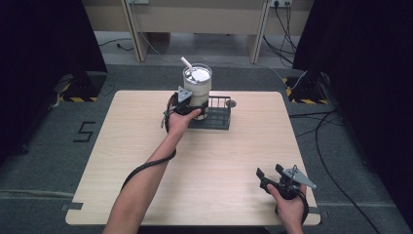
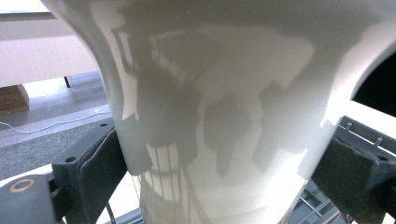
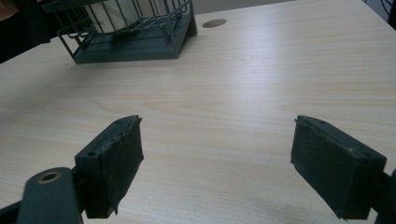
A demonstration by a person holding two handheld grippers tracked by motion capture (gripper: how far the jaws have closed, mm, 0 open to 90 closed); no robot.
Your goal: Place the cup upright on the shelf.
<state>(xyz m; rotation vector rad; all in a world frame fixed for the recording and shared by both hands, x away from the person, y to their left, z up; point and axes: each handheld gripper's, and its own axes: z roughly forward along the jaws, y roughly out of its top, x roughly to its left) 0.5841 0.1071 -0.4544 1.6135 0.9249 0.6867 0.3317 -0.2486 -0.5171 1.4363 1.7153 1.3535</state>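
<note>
The left gripper (image 1: 191,108) clamps the white cup (image 1: 197,90), which stands in the black wire basket (image 1: 219,117) near the table's (image 1: 146,146) far edge. The right gripper (image 1: 269,174) hovers wide open, holding nothing, near the right front corner.

You are looking at a tall white cup (image 1: 197,87) with a white straw (image 1: 186,63) leaning out of its open top. It is standing upright in the left end of the black wire basket (image 1: 220,117), its lower body sitting behind the basket's bars.
</note>
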